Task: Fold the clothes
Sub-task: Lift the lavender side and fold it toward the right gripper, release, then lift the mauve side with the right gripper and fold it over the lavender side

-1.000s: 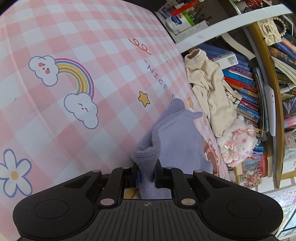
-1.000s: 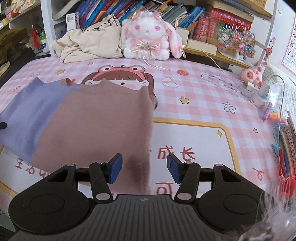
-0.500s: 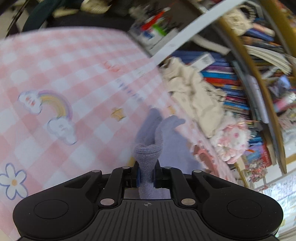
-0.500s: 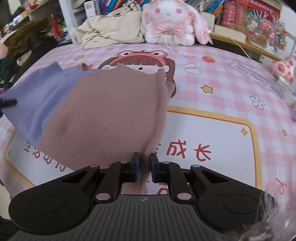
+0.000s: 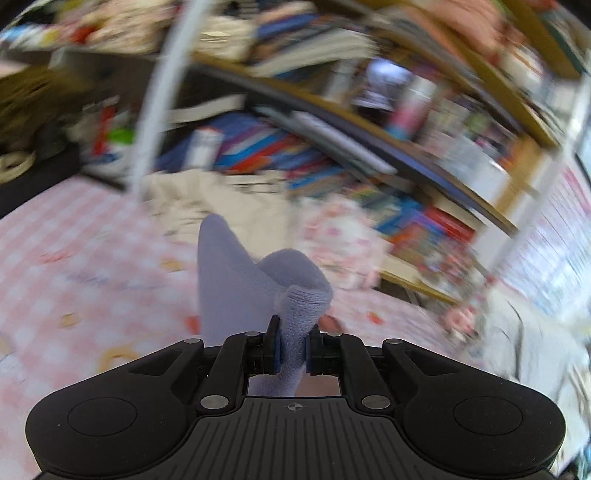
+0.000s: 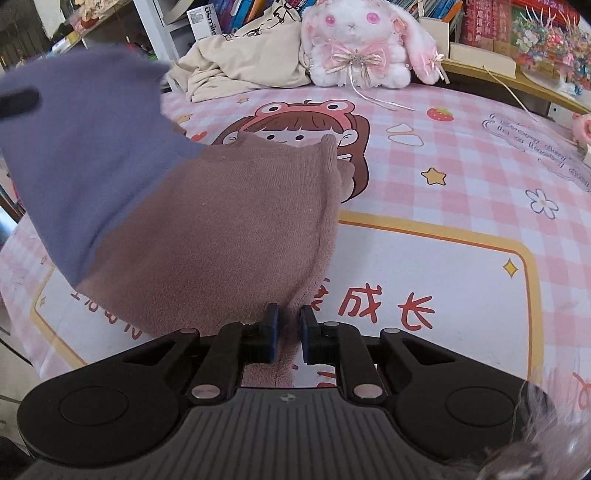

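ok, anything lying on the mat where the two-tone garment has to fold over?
Nothing visible. Both hand-held grippers, left and right, are shut on the purple-and-brown garment. The pink mat beyond it is bare; the beige clothing and plush bunny sit at its far edge.

The garment (image 6: 177, 221) hangs over the mat (image 6: 443, 258), its left end raised at about 10 o'clock in the right wrist view. Its near corner sits between the pads of the right gripper (image 6: 288, 328) at 6 o'clock. The other end is pinched in the left gripper (image 5: 293, 347). Behind the garment, at 12 o'clock, a plush rabbit (image 6: 362, 40) sits on the mat before the bookshelf (image 6: 480, 22). A heap of cloth (image 6: 243, 66) lies just left of the rabbit, at 11 o'clock.
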